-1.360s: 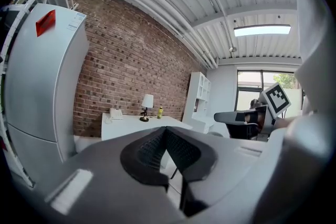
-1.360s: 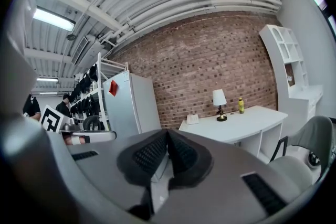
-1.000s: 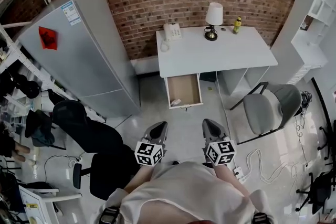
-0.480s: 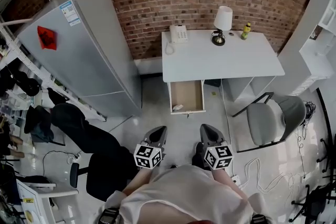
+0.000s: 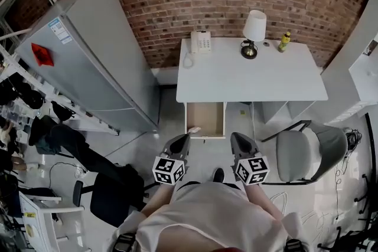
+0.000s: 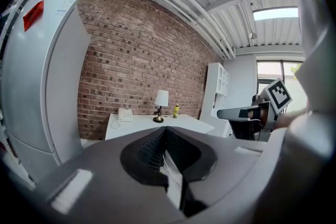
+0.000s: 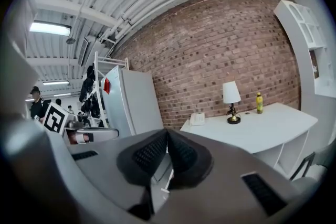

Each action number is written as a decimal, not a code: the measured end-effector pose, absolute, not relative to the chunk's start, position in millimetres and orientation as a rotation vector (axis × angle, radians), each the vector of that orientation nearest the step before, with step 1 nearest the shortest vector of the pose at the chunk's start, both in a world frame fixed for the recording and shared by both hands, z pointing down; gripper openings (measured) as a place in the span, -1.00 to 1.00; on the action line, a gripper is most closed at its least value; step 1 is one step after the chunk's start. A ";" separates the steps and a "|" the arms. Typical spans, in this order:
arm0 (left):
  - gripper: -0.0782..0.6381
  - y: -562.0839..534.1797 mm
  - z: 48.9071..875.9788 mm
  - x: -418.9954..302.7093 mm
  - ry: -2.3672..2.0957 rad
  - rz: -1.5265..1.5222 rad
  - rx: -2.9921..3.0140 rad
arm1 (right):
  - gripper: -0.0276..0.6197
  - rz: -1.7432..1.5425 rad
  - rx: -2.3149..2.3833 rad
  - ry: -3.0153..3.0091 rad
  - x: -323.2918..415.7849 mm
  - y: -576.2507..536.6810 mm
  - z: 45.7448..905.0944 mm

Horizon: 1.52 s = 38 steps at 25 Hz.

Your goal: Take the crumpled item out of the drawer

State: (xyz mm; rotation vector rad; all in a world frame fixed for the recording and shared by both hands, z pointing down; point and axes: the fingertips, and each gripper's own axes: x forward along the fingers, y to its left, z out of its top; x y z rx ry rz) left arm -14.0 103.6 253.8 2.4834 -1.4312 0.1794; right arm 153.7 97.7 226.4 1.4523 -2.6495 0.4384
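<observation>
White and crumpled, the one item lay in the near-left corner of the single open drawer under the desk. The approach seemed in hand: two grippers, the left gripper and right gripper, hung short of it, jaws together and empty; next, one would likely need to open and reach in

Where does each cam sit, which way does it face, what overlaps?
Head view: on the head, steeply down at desk and open drawer; shows left gripper, right gripper, torso.
Left gripper view: on left gripper, along its shut jaws toward the desk; right gripper at right edge.
Right gripper view: on right gripper, along its shut jaws toward the desk; left gripper at left edge.
Shared: lamp, phone, bottle.
</observation>
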 end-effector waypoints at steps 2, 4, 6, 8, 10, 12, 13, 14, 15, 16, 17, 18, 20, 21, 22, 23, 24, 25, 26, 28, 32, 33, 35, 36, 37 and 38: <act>-0.76 90.4 247.3 3.2 -1.441 0.173 2.506 | -0.88 0.432 1.428 -2.657 166.5 83.9 225.4; -0.76 82.1 248.6 16.2 -1.438 0.161 2.501 | -0.88 0.429 1.417 -2.658 176.6 71.6 226.4; -0.76 76.4 254.1 25.2 -1.428 0.165 2.485 | -0.88 0.436 1.417 -2.662 183.9 61.0 226.8; -0.76 68.5 258.1 30.5 -1.423 0.178 2.477 | -0.88 0.440 1.417 -2.671 187.5 51.2 226.1; -0.76 57.7 259.0 32.1 -1.424 0.176 2.472 | -0.88 0.445 1.415 -2.672 188.6 41.6 226.9; -0.76 46.0 257.9 30.6 -1.424 0.168 2.471 | -0.88 0.451 1.416 -2.668 187.3 33.0 228.8; -0.76 40.1 257.4 29.5 -1.421 0.167 2.474 | -0.88 0.452 1.418 -2.666 186.2 28.7 229.5; -0.76 33.9 257.2 28.4 -1.415 0.167 2.477 | -0.88 0.452 1.423 -2.662 185.0 23.8 229.7; -0.76 27.2 257.4 27.3 -1.406 0.171 2.482 | -0.88 0.454 1.430 -2.659 183.8 18.4 229.7; -0.76 20.3 257.5 26.1 -1.396 0.177 2.487 | -0.88 0.459 1.440 -2.655 182.3 12.6 229.4; -0.76 13.5 257.2 24.6 -1.384 0.185 2.494 | -0.88 0.466 1.453 -2.651 180.5 6.8 229.0; -0.76 7.1 256.2 22.8 -1.373 0.190 2.503 | -0.88 0.473 1.466 -2.646 178.4 1.6 228.6; -0.76 -4.2 253.9 17.9 -1.354 0.195 2.515 | -0.88 0.486 1.485 -2.635 173.1 -6.6 228.6; -0.76 -9.1 252.9 14.6 -1.347 0.196 2.517 | -0.88 0.494 1.490 -2.630 169.5 -9.8 229.1; -0.76 -13.3 252.0 11.0 -1.342 0.197 2.519 | -0.88 0.501 1.493 -2.624 165.5 -12.4 229.8; -0.76 -16.6 251.6 7.2 -1.337 0.198 2.520 | -0.88 0.507 1.494 -2.619 161.1 -14.8 230.9; -0.76 -19.2 252.0 3.0 -1.334 0.200 2.521 | -0.88 0.511 1.494 -2.612 156.5 -16.9 232.4; -0.76 -21.2 253.2 -1.8 -1.332 0.203 2.521 | -0.88 0.516 1.495 -2.606 151.5 -18.9 234.2; -0.76 -23.0 255.2 -7.6 -1.331 0.206 2.519 | -0.88 0.521 1.497 -2.600 145.9 -20.9 236.0; -0.76 -26.3 262.1 -21.2 -1.327 0.212 2.503 | -0.88 0.528 1.504 -2.590 134.1 -25.1 239.0; -0.76 -30.5 278.0 -42.3 -1.302 0.223 2.461 | -0.88 0.540 1.516 -2.562 116.8 -30.7 243.2; -0.76 -31.2 281.5 -45.8 -1.293 0.228 2.456 | -0.88 0.542 1.518 -2.553 113.6 -31.1 244.2; -0.76 -33.7 287.5 -50.8 -1.274 0.237 2.450 | -0.88 0.545 1.524 -2.536 108.4 -31.4 246.5; -0.76 -35.5 289.5 -51.9 -1.265 0.239 2.450 | -0.88 0.547 1.527 -2.529 106.6 -31.7 247.9; -0.76 -37.5 290.6 -52.0 -1.255 0.239 2.452 | -0.88 0.550 1.531 -2.521 105.5 -31.9 249.6; -0.76 -39.1 291.2 -51.2 -1.246 0.236 2.454 | -0.88 0.555 1.534 -2.512 105.1 -32.0 251.8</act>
